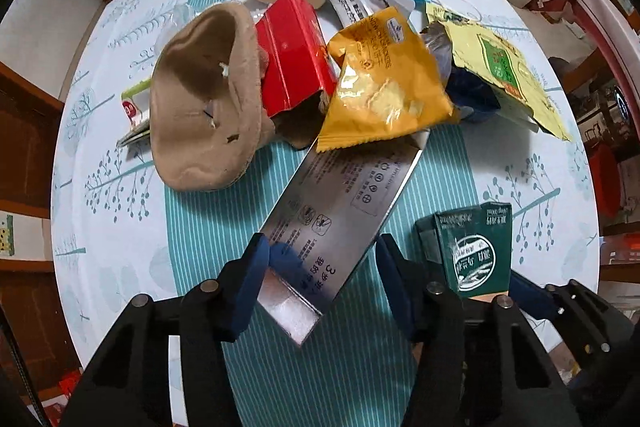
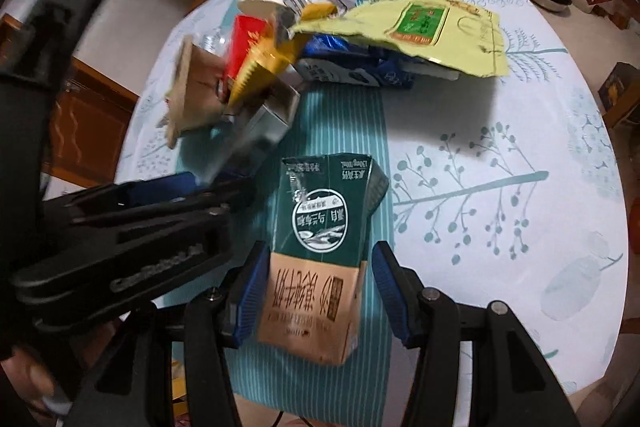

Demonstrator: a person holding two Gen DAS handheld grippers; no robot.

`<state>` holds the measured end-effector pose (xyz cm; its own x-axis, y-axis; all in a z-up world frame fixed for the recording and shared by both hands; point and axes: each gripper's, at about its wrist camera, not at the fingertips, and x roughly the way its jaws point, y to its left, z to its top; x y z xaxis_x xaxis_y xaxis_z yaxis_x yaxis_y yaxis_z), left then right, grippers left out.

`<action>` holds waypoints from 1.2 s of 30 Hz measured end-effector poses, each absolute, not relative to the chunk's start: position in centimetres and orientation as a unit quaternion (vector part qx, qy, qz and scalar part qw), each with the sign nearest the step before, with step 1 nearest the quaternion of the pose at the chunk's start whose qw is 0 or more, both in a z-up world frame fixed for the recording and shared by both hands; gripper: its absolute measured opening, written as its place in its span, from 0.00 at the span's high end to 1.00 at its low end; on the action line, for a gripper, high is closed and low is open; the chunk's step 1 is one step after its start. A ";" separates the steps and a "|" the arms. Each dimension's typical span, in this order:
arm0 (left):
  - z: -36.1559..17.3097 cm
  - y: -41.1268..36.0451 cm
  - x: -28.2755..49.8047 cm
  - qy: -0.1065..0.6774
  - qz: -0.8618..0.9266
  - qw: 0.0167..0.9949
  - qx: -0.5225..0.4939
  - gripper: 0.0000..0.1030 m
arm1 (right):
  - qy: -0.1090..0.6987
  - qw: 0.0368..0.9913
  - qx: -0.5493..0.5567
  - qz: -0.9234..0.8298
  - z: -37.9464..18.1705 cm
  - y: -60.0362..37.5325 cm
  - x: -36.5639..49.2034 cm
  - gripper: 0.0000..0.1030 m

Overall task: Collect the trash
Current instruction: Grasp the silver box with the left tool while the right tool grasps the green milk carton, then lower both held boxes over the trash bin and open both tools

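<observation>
Silver box (image 1: 340, 211) lies between the half-open left gripper (image 1: 320, 267) pads, contact unclear. Right gripper (image 2: 316, 291) brackets the carton (image 2: 320, 247), its grip also unclear. Trash pile (image 1: 320, 59) at 12 o'clock overlaps, blurred, on the tablecloth (image 1: 500, 147); cluttered shelves behind.

1. Left gripper (image 1: 320, 267): matte black plastic frame, angular linkage arms, round silver pivot pins at the joints.
2. Fingers (image 1: 250, 287) faced with dark blue ribbed pads, long and narrow, black backing behind.
3. Right gripper (image 2: 316, 287): same build, black frame, blue ribbed pads, silver pins on the link arms.
4. Raised lettering moulded along the black side plate of the left gripper in the right wrist view; blurred, unreadable.
5. Thin black cable below the right gripper's frame.
</observation>
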<state>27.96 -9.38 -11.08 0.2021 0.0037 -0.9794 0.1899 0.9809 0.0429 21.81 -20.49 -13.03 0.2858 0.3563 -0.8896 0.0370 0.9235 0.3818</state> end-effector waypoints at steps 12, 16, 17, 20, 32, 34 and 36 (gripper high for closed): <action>-11.0 -10.8 28.1 0.602 -0.055 0.788 0.116 0.63 | 0.585 0.795 0.147 0.061 -13.4 -20.6 21.3 0.54; -9.3 -11.0 27.7 0.582 -0.062 0.803 0.110 0.78 | 0.572 0.802 0.162 0.063 -12.6 -21.8 20.8 0.60; -9.0 -10.8 27.7 0.585 -0.064 0.803 0.097 0.79 | 0.569 0.803 0.164 0.064 -12.5 -22.0 20.7 0.60; -8.4 -9.6 27.5 0.593 -0.065 0.800 0.062 0.82 | 0.565 0.803 0.175 0.068 -12.2 -22.7 20.3 0.60; -7.0 -5.0 23.9 0.620 -0.096 0.775 -0.070 0.83 | 0.557 0.801 0.196 0.103 -10.2 -23.2 19.3 0.60; -7.0 -4.7 22.8 0.623 -0.098 0.773 -0.073 0.83 | 0.557 0.800 0.192 0.114 -9.8 -22.9 18.8 0.60; -6.9 -4.7 21.6 0.623 -0.099 0.772 -0.075 0.83 | 0.557 0.799 0.185 0.127 -9.5 -22.3 18.3 0.60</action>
